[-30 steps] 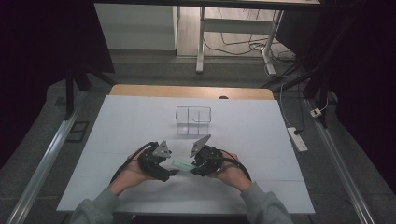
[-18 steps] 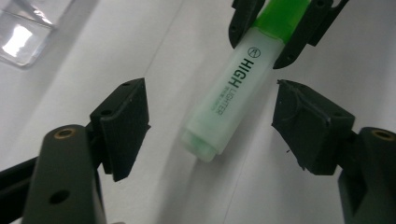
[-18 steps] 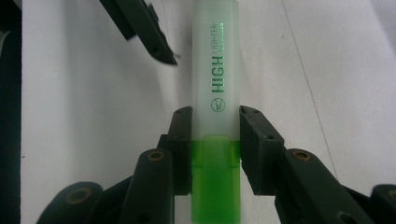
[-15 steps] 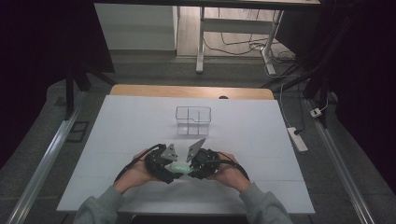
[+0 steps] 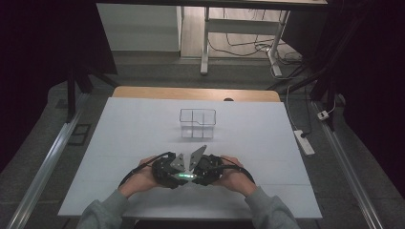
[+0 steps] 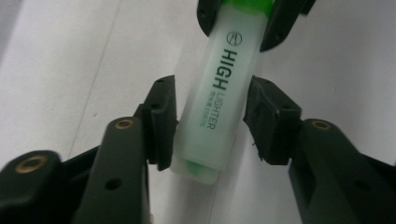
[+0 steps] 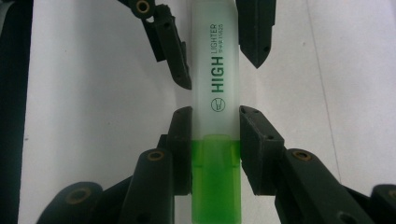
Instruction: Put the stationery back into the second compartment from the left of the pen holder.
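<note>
A: What is seen at the lower middle of the high view, taken from left to right?

B: The left gripper [image 5: 177,172] is held low at centre, the green highlighter [image 5: 183,176] is bridged across the middle, and the right gripper [image 5: 191,173] is met just beside it, nose to nose.

A: How is the left gripper set?

B: In the left gripper view its jaws are parted a little wider than the pale cap end of the highlighter [image 6: 216,95]. The left pad appears to be touched by the barrel, while a thin gap is left at the right pad, so nothing is clamped there.

A: And the right gripper?

B: In the right gripper view the highlighter [image 7: 216,116] is pinched upright at centre frame, both pads being pressed against it where the clear cap meets the green body.

A: What room is left around them?

B: Bare white table [image 5: 119,143] is spread to the left and right of the hands. The near edge is close below the wrists. A clear divided box [image 5: 197,123] is stood above, well apart, at the middle of the frame.
</note>
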